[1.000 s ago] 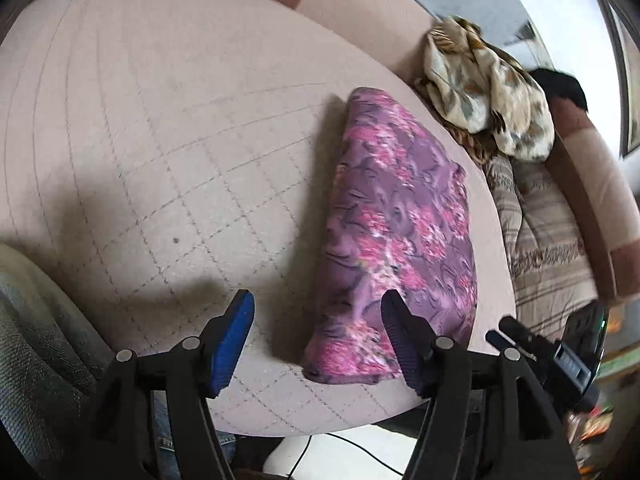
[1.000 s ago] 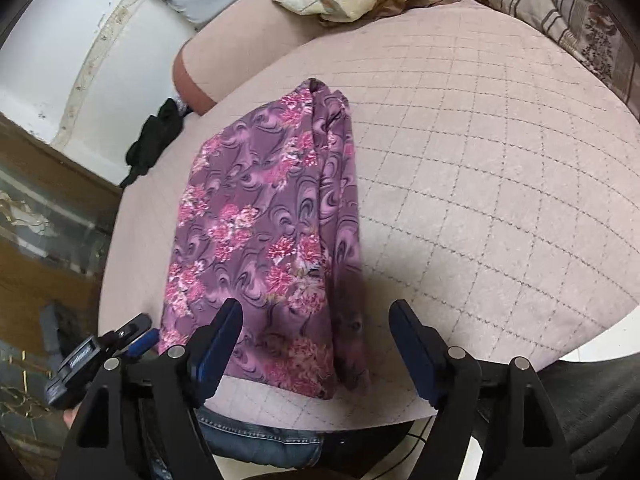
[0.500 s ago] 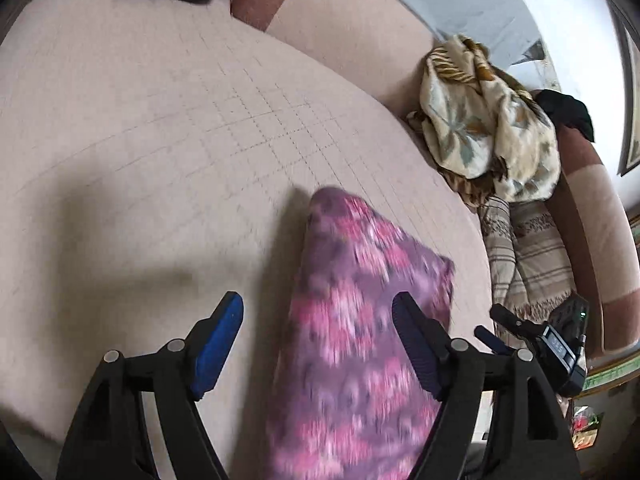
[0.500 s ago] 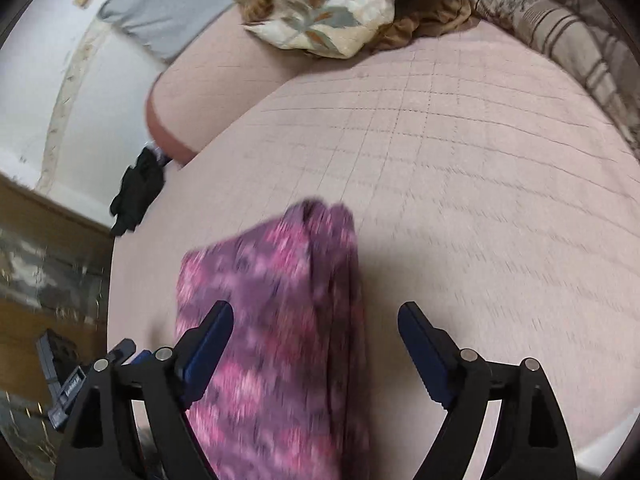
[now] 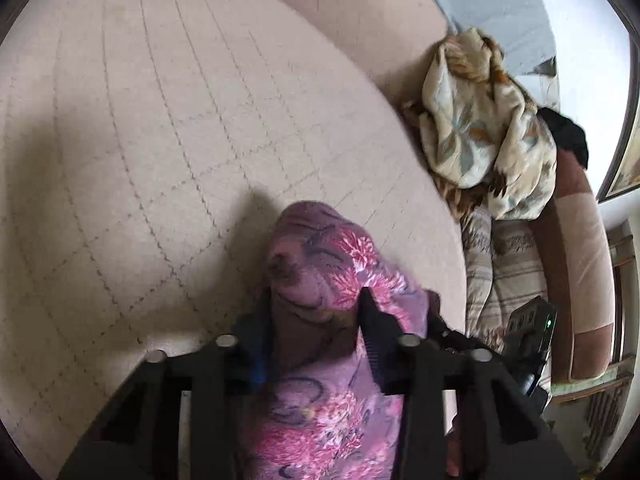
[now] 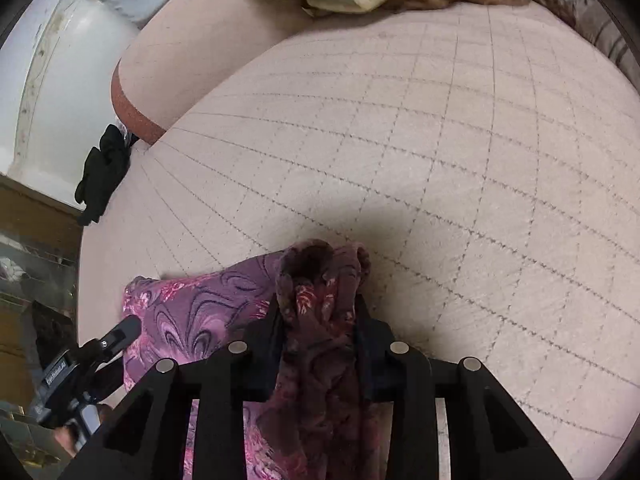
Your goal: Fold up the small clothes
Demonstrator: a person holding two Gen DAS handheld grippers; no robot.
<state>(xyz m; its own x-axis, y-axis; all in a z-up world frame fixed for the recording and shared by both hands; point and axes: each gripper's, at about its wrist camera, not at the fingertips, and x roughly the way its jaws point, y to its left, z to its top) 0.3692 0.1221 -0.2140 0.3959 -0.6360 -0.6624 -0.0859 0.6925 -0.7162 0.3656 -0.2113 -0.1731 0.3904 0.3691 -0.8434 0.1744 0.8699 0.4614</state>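
**Both claws pinching the floral garment**

Quilted beige cushion (image 5: pixel 168 128) fills my left wrist view; my left gripper (image 5: pixel 316 312) is clamped on a bunched edge of the purple floral garment (image 5: pixel 320 264), with a cream patterned cloth (image 5: pixel 480 120) heaped far right.

Right wrist view: my right gripper (image 6: pixel 318 312) is squeezed tight on another bunched fold.

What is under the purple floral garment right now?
The quilted beige cushion shows around the purple floral garment, gripped by the left gripper and right gripper. Directly underneath is covered.
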